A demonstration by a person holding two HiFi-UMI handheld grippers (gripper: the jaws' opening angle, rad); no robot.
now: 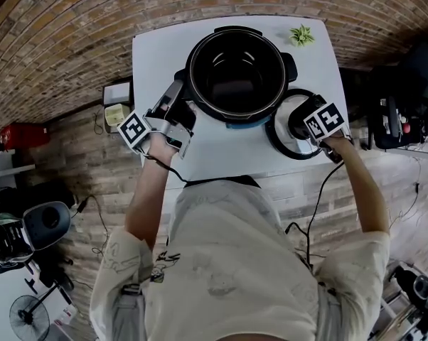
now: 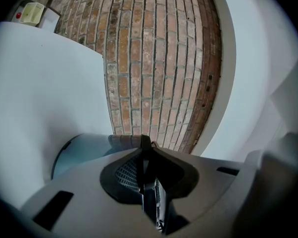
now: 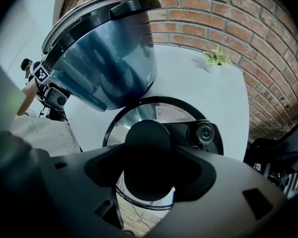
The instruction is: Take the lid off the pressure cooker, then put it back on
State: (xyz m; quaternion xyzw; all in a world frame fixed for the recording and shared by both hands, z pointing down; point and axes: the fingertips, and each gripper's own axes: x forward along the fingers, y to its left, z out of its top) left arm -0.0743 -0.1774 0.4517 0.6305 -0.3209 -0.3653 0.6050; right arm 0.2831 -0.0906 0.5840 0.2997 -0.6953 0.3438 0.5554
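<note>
Steel round black-rimmed lid point(image 3: 139, 115): at white table point(image 1: 221, 155) edge, beside open blue pressure cooker point(image 1: 235, 30) | right gripper point(image 3: 148, 167) clamped on black knob point(image 3: 148, 138) | left gripper point(image 2: 148, 182) pinching cooker handle point(image 2: 145, 157) | risk: nudged lid could slip off edge.

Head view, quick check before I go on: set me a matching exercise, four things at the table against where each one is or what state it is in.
Things:
1. pressure cooker
2. lid
3. small plant
4. left gripper

Places and states:
A. at the far right corner of the table
B. fingers shut on the cooker's side handle
C. open, with no lid on it
D. on the table to the right of the cooker, its knob between the fingers of the right gripper

Pairs: 1-C, 2-D, 3-A, 4-B
</note>
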